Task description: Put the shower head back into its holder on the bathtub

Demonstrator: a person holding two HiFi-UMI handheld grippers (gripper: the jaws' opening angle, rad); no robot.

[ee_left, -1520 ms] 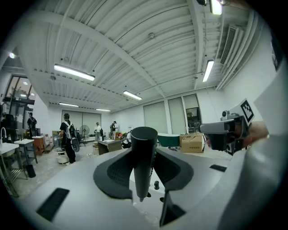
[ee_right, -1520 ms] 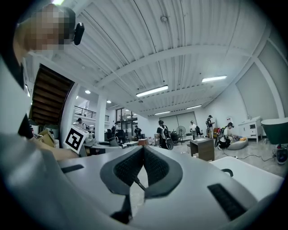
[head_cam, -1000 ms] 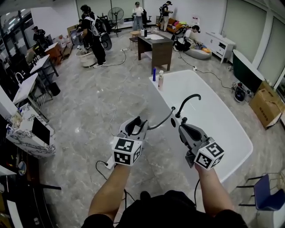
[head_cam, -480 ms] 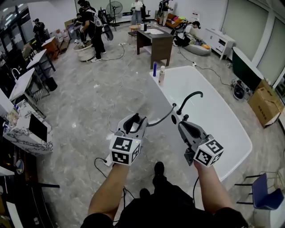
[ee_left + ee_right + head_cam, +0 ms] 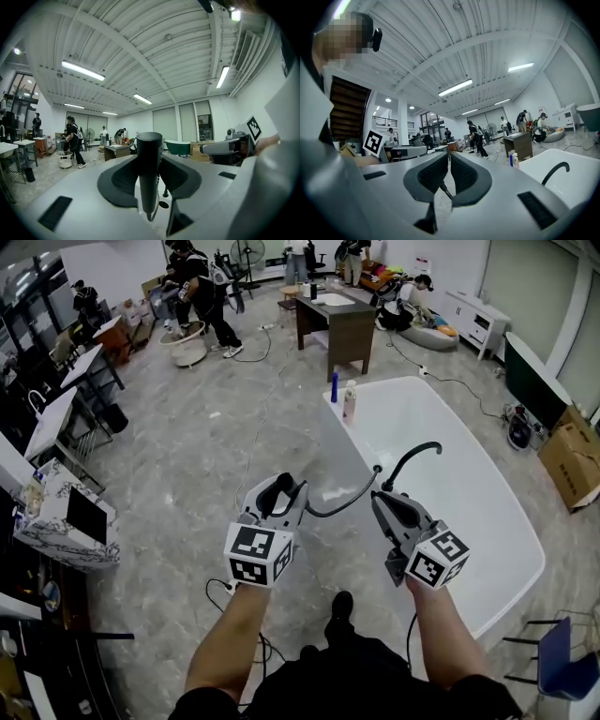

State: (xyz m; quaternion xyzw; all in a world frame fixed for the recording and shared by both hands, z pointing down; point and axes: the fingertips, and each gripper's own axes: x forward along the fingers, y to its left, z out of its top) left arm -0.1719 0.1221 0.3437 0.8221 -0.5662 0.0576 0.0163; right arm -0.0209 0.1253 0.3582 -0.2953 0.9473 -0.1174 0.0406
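The black shower head (image 5: 281, 491) stands upright in my left gripper (image 5: 286, 495), which is shut on its handle (image 5: 150, 173). Its dark hose (image 5: 342, 502) curves right to the rim of the white bathtub (image 5: 459, 502). My right gripper (image 5: 380, 501) hovers over that rim beside the curved black faucet (image 5: 412, 456). Its jaws are closing to a slim gap and clamp nothing. The hose (image 5: 446, 191) shows through that gap, farther off. In the left gripper view a small black fitting (image 5: 165, 192) shows past the handle. The right gripper hides the holder in the head view.
A blue bottle (image 5: 335, 387) and a white bottle (image 5: 350, 401) stand on the tub's far corner. Behind it is a dark desk (image 5: 333, 324), with several people at the back. A cardboard box (image 5: 572, 465) and a blue chair (image 5: 562, 652) sit right; a cable (image 5: 220, 592) lies by my feet.
Both grippers have moved forward along the tub's side as the person stepped ahead. The left one still holds the shower head. The right one now sits closer under the faucet.
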